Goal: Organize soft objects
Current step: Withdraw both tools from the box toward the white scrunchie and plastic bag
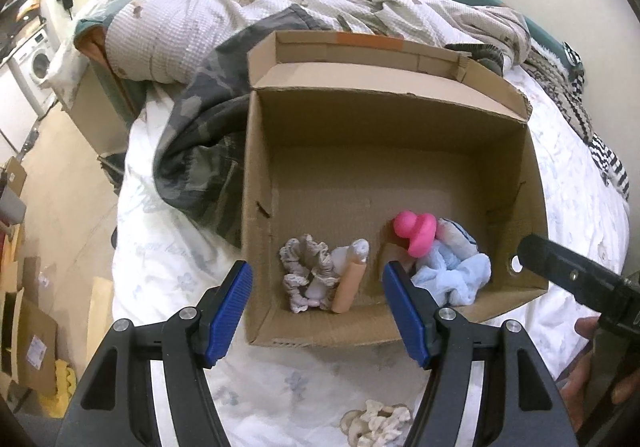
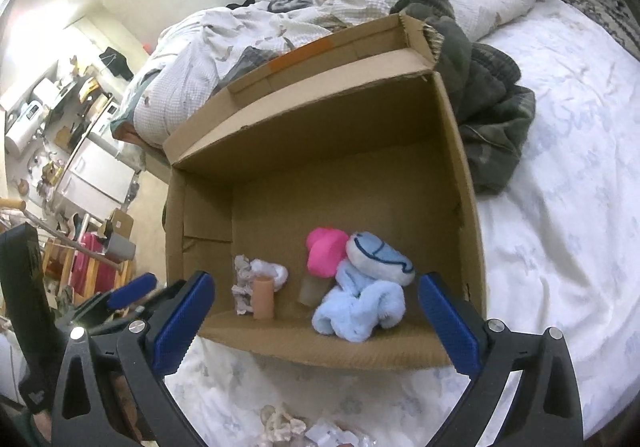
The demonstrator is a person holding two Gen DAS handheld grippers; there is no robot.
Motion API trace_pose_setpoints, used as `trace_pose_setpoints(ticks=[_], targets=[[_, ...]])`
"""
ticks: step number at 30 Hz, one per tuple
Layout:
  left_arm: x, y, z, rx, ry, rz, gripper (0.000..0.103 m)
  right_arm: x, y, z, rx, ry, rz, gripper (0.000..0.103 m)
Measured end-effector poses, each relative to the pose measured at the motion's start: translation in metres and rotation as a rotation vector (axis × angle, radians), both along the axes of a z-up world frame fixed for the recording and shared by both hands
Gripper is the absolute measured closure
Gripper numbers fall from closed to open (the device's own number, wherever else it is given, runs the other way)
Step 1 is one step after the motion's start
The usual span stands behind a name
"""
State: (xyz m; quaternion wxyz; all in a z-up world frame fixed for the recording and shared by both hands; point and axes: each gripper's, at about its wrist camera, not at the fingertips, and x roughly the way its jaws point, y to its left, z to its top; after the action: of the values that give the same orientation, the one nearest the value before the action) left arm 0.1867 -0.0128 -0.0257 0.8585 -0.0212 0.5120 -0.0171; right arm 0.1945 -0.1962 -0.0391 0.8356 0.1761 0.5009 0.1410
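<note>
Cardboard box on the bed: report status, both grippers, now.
Left gripper open, empty. Right gripper open, empty. Brown cardboard box holds pink rubber duck, light blue fluffy cloth. Beige scrunchie outside on white sheet; nothing blocking.

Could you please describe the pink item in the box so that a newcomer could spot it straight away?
Find the open cardboard box on the white bedsheet. Along its near wall lies a row of soft things; the pink toy sits towards the right, touching the light blue cloth. It alone is bright pink and smooth.
</note>
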Motion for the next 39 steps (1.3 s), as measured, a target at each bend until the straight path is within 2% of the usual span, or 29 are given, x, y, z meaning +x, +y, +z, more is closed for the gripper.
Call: trace_pose_setpoints(ticks=[6, 9, 12, 17, 19, 21, 25, 29, 36, 37, 39], targets=[[-0.016, 0.005, 0.002, 0.020, 0.013, 0.006, 0.038, -0.015, -0.003, -0.003, -0.001, 0.030, -0.007, 0.000], [-0.024, 0.007, 0.002, -0.002, 0.016, 0.012, 0.038, -0.020, -0.007, -0.001, -0.004, 0.022, -0.017, 0.000], [-0.033, 0.006, 0.004, 0.009, 0.009, 0.012, 0.038, -0.027, -0.010, -0.001, -0.004, 0.024, -0.024, 0.000], [-0.050, 0.002, 0.004, -0.043, 0.011, 0.003, 0.037, -0.040, -0.011, -0.002, -0.017, 0.030, -0.015, 0.000], [-0.055, -0.001, 0.001, -0.029, 0.025, 0.003, 0.037, -0.044, -0.010, -0.003, -0.026, 0.037, -0.003, 0.000], [-0.059, -0.003, -0.003, -0.024, 0.044, 0.008, 0.037, -0.048, -0.008, -0.004, -0.039, 0.051, 0.011, 0.000], [-0.067, -0.002, -0.014, -0.066, 0.095, 0.018, 0.037, -0.058, -0.008, -0.009, -0.031, 0.080, 0.038, 0.000], [-0.074, -0.001, -0.023, -0.010, 0.117, 0.038, 0.037, -0.065, -0.006, -0.019, -0.017, 0.133, 0.067, 0.000], [-0.075, 0.012, -0.037, -0.005, 0.165, 0.094, 0.037, -0.069, -0.006, -0.037, -0.044, 0.215, 0.083, 0.000], [-0.074, 0.015, -0.038, -0.011, 0.171, 0.107, 0.037, -0.068, -0.006, -0.042, -0.039, 0.233, 0.084, 0.009], [-0.072, 0.021, -0.042, -0.031, 0.186, 0.131, 0.037, -0.067, -0.003, -0.052, -0.017, 0.284, 0.104, 0.018]])
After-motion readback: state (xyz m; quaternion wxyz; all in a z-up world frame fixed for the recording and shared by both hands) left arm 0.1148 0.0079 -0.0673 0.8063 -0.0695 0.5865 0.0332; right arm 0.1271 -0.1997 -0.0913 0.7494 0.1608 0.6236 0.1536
